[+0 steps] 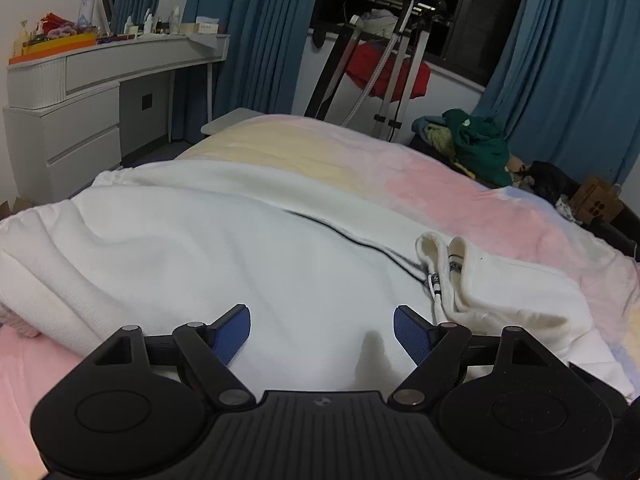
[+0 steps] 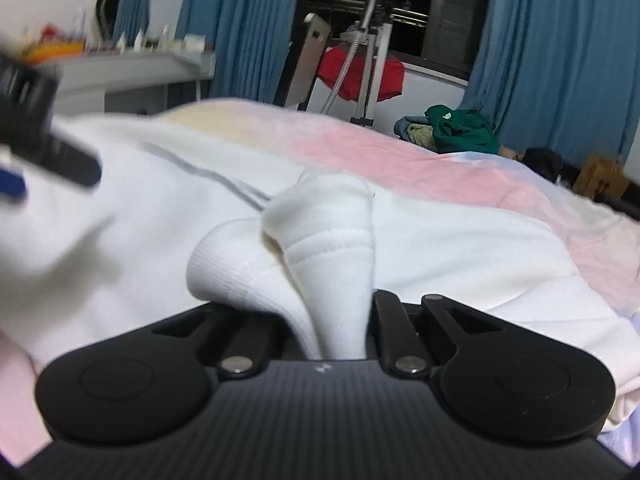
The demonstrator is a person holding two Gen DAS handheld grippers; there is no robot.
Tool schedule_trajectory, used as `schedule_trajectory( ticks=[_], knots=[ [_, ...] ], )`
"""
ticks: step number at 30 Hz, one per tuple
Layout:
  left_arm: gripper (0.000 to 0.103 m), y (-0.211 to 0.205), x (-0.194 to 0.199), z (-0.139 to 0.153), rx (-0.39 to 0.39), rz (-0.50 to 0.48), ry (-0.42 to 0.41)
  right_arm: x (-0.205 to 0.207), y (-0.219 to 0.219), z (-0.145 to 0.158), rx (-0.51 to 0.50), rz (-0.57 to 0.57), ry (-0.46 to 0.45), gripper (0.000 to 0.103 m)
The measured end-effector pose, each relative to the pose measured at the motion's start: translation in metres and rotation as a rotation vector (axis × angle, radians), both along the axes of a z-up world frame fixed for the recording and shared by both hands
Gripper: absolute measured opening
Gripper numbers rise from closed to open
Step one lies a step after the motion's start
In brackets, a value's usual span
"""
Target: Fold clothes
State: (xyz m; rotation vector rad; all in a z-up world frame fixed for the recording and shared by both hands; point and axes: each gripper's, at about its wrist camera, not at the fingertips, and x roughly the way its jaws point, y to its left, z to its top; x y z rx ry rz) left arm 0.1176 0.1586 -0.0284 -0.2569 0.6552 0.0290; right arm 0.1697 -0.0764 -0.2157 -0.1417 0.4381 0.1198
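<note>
A white zip-up sweater (image 1: 208, 248) lies spread on the bed, its dark zipper line (image 1: 352, 240) running across it and its collar (image 1: 444, 256) at the right. My left gripper (image 1: 322, 326) is open and empty just above the sweater's body, its blue pads (image 1: 232, 332) apart. My right gripper (image 2: 340, 320) is shut on a bunched fold of the white sweater (image 2: 328, 248), which stands up between the jaws. The left gripper shows blurred at the left edge of the right wrist view (image 2: 36, 132).
The bed has a pink, yellow and pale blue blanket (image 1: 460, 184). A white dresser (image 1: 80, 92) stands at the left. A metal rack with a red cloth (image 1: 384, 68) stands behind the bed. A pile of green clothes (image 1: 476, 144) and a cardboard box (image 1: 596, 200) sit at the right.
</note>
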Motion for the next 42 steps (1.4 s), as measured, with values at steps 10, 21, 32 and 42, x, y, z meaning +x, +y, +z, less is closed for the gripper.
schedule_trajectory(
  ticks=[10, 21, 32, 42],
  knots=[
    [0.081, 0.019, -0.005, 0.011, -0.071, 0.027, -0.068, -0.013, 0.048, 0.028, 0.011, 0.132, -0.109, 0.012],
    [0.082, 0.031, -0.01, 0.02, -0.134, 0.02, -0.151, -0.03, 0.038, 0.037, 0.179, 0.309, 0.119, 0.072],
    [0.088, -0.026, -0.033, 0.025, -0.003, -0.184, -0.259, -0.09, -0.038, 0.081, 0.187, 0.163, 0.035, 0.074],
    [0.088, -0.075, -0.03, -0.006, 0.235, -0.24, -0.185, -0.086, -0.07, 0.069, 0.196, -0.038, 0.1, 0.074]
  ],
)
